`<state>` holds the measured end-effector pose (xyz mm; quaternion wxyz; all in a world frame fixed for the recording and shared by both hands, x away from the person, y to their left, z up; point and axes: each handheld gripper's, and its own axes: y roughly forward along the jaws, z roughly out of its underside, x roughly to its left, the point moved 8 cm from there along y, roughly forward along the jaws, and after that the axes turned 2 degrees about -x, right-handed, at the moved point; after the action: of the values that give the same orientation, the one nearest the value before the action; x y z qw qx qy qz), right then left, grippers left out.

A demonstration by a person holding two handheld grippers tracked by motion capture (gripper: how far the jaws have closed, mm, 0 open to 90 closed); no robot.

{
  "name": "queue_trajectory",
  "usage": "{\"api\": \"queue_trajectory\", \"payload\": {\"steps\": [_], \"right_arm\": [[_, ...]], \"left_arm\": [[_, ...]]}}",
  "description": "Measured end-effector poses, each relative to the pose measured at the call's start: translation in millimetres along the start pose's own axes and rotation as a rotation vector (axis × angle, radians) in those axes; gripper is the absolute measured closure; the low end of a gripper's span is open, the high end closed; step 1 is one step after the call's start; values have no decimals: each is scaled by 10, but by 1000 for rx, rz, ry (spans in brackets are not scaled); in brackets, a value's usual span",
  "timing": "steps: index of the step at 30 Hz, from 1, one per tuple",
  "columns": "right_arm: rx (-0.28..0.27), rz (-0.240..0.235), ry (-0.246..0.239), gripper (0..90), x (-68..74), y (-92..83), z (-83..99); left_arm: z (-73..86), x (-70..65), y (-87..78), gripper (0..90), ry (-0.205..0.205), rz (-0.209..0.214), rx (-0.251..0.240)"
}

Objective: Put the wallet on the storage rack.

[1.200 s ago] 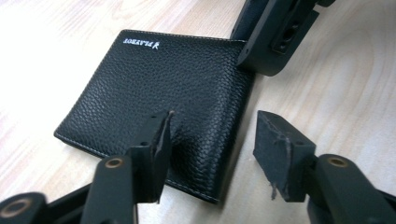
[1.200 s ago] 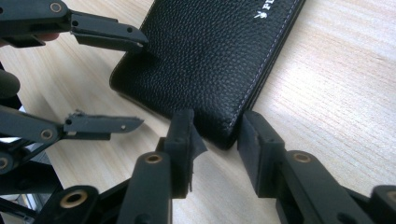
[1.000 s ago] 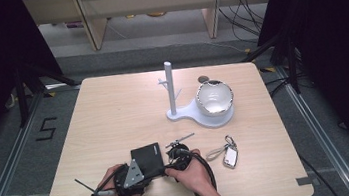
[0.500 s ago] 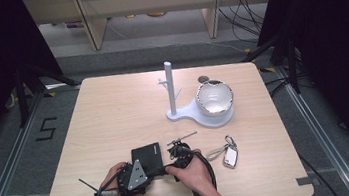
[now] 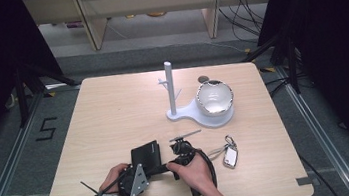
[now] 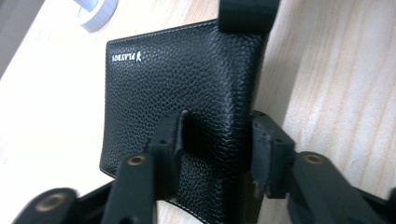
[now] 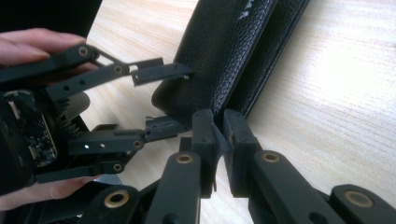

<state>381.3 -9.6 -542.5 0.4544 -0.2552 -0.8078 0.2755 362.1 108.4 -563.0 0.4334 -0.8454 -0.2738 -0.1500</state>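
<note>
A black grained-leather wallet (image 5: 145,154) lies near the table's front edge, and both grippers meet at its near end. In the left gripper view the wallet (image 6: 182,88) sits between the jaws of my left gripper (image 6: 217,135). One pad presses its face and the other its folded edge, and these jaws have just been closing. My right gripper (image 7: 219,126) has also just been closing. It pinches a thin flap edge of the wallet (image 7: 219,51) between nearly touching pads. My left gripper (image 7: 175,98) clamps the wallet's corner beside it.
A white stand with an upright post (image 5: 170,86) holds a shiny round bowl (image 5: 215,98) at the back right. A key ring with a white fob (image 5: 230,155) lies right of my right hand. A small dark disc (image 5: 203,79) sits behind the bowl.
Both hands have shifted slightly at the wallet's near end. The wallet, stand and keys lie where they were.
</note>
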Motion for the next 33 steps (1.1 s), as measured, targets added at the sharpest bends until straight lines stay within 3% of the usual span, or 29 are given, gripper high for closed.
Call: {"api": "queue_trajectory", "payload": {"steps": [1, 2, 3, 4, 5, 8, 9, 10, 11, 12, 13, 15, 16, 17, 18, 20, 21, 22, 25, 26, 28, 30, 33], "right_arm": [[-15, -12, -12, 849, 2, 3, -13], [-14, -2, 20, 849, 20, -5, -11], [-17, -1, 18, 848, 19, -5, -15], [-2, -6, 61, 846, 43, -17, -6], [8, -38, 57, 842, 57, -22, -4], [-22, -8, 19, 808, 15, -21, -32], [7, -10, 36, 778, 43, -42, -15], [-1, 11, -2, 747, 42, -49, -26], [-35, 21, -78, 689, 65, -55, -59], [-43, 44, -109, 658, 84, -75, -68], [-59, 57, -225, 598, 111, -90, -96], [-72, 94, -384, 513, 146, -109, -124], [-73, 146, -469, 488, 147, -140, -137], [-103, 154, -546, 466, 157, -135, -165], [-69, 178, -591, 448, 159, -190, -152], [-93, 200, -698, 436, 154, -229, -191], [-99, 202, -778, 434, 167, -253, -201], [-90, 202, -819, 436, 175, -274, -201], [-71, 180, -872, 450, 244, -317, -170], [-70, 179, -920, 455, 250, -320, -179], [-46, 169, -969, 458, 284, -322, -170], [-37, 165, -1029, 471, 326, -317, -172], [-6, 163, -1079, 516, 374, -314, -162]], "left_arm": [[-4, -2, -3, 612, 12, -3, -3], [-6, 0, -4, 630, 16, -7, -6], [-8, 3, -10, 642, 29, -16, -6], [-8, 3, -10, 659, 29, -16, -6], [-9, 8, -21, 674, 36, -14, 0], [-25, 38, -31, 720, 34, -24, -15], [-29, 55, -40, 733, 33, -19, -12], [-29, 55, -40, 741, 33, -19, -12], [-54, 90, -51, 751, 35, -16, -14], [-67, 113, -66, 754, 35, -6, -8], [-81, 128, -69, 760, 33, -3, -17], [-106, 181, -100, 767, 39, 14, -16], [-119, 215, -120, 770, 41, 25, -15], [-131, 260, -149, 773, 49, 42, -12], [-138, 296, -174, 776, 57, 59, -8], [-165, 352, -218, 777, 60, 102, -23], [-174, 366, -244, 777, 67, 125, -19], [-189, 400, -275, 779, 92, 142, -20], [-274, 429, -350, 783, 74, 208, -37], [-301, 438, -372, 784, 69, 228, -40], [-334, 455, -415, 785, 71, 286, -17], [-370, 466, -437, 785, 58, 322, -4], [-419, 473, -459, 784, 54, 369, 22]]}}
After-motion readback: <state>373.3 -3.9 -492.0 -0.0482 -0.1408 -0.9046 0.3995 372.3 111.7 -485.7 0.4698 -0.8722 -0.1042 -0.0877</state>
